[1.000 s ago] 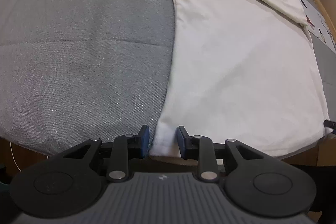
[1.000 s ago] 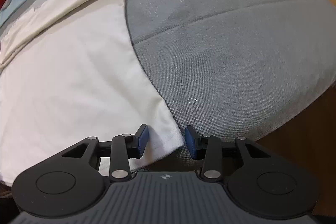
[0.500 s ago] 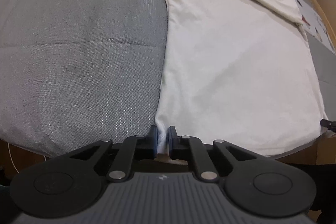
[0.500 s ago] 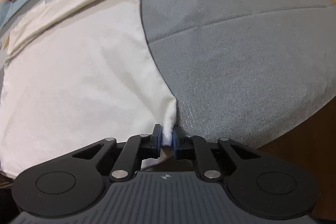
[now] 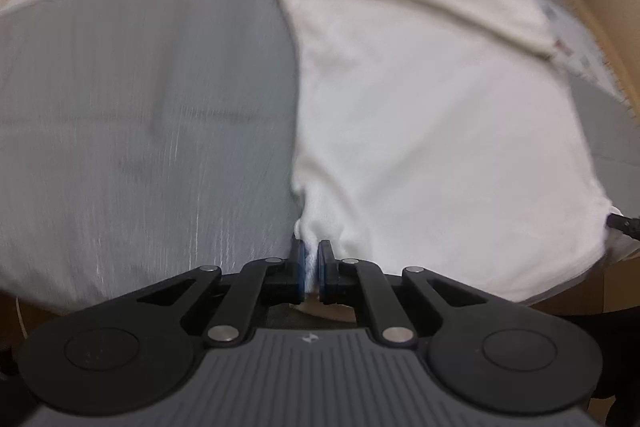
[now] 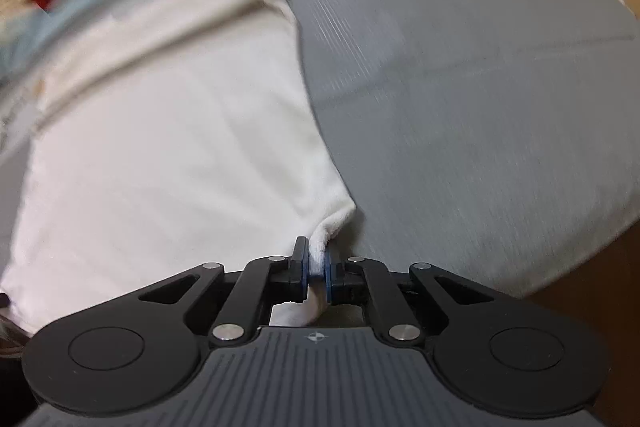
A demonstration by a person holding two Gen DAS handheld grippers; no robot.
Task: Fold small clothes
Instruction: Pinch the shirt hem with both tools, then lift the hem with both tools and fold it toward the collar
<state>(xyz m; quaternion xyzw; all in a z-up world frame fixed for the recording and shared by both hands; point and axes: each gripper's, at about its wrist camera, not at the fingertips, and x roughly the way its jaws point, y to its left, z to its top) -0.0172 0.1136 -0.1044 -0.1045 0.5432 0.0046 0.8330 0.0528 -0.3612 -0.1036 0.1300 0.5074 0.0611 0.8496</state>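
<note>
both grippers went from straddling the hem corners to clenched on them; cloth now puckers up at each pinch and the views blur with motion. left gripper (image 5: 311,259) grasps the near-left corner of the white t-shirt (image 5: 432,131), right gripper (image 6: 317,263) grasps the near-right corner of the same shirt (image 6: 168,147). shirt lies flat on the grey mat (image 5: 140,131), sleeves at the far end. judged light, soft, limp: it will sag between the pinches, so the corner holds suit it. thin hem could slip.

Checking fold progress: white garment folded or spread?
Mostly spread: white garment lies flat on the grey sheet, only its top edge folded over.
</note>
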